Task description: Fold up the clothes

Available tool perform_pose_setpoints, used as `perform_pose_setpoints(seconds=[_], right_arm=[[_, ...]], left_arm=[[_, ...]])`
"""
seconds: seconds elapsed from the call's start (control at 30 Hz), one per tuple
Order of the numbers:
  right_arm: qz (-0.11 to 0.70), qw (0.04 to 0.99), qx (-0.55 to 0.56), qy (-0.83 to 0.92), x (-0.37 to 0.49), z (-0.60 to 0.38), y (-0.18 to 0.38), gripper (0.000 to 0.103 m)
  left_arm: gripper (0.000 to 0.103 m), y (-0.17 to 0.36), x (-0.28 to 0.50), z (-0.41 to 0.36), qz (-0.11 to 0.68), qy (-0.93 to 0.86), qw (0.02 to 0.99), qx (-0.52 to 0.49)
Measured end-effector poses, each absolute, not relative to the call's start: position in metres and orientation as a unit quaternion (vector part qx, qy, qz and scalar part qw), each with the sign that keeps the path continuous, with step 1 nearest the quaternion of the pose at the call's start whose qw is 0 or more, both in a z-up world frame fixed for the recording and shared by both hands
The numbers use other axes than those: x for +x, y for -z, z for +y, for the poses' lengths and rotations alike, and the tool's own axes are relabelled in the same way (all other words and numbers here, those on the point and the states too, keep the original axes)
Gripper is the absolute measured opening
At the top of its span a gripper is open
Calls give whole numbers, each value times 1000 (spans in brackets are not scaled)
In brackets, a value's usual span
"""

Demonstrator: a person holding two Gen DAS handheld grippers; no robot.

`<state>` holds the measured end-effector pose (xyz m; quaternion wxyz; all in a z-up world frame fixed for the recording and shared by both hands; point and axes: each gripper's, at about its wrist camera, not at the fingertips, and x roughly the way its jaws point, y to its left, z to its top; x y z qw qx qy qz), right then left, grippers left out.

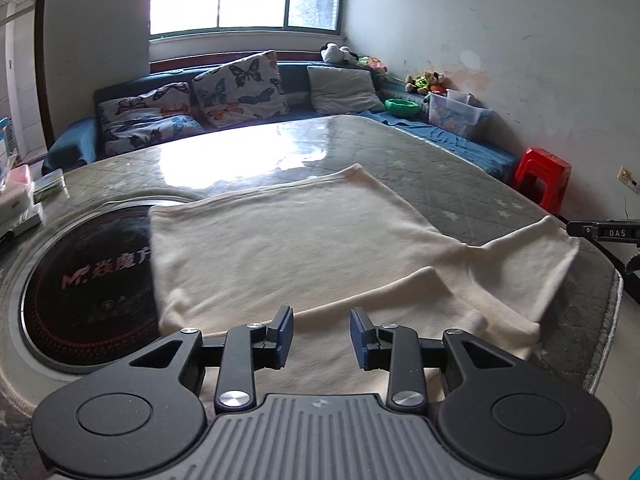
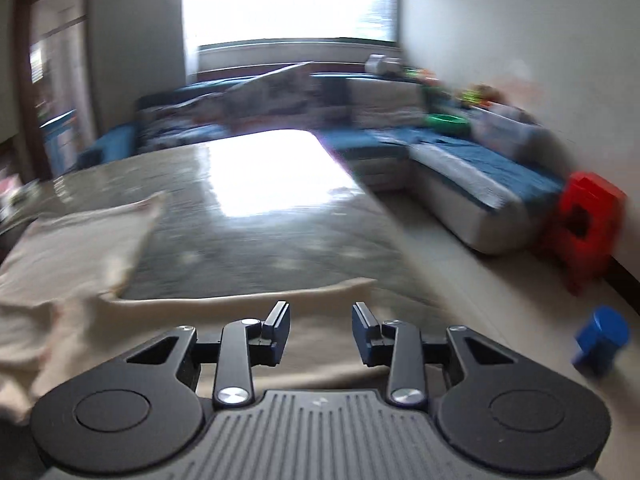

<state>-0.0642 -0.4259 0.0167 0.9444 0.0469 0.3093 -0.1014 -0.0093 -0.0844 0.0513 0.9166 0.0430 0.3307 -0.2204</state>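
Beside blurred sofa [image 2: 460, 160], cream garment [image 1: 320, 248], part-hidden cooktop [image 1: 84, 288]

Cream garment [image 1: 304, 240] soft matt cloth; table cover [image 1: 460, 184] quilted, glossy film.

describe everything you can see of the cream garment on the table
The cream garment looks like soft knit fabric, plain and unpatterned, spread mostly flat on the grey quilted table cover. One sleeve stretches toward the right edge, with a folded flap near the front. Its left edge overlaps the round black cooktop. Both the left hand-held gripper and right hand-held gripper hover open above it, gripping nothing.
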Motion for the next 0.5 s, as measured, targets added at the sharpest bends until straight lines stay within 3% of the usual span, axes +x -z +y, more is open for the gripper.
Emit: perform_pose_setpoints(seconds=[0.5], right_arm=[[313, 927, 151, 144, -67, -468, 13, 32]], left_arm=[[38, -46, -11, -121, 340, 253, 904, 63]])
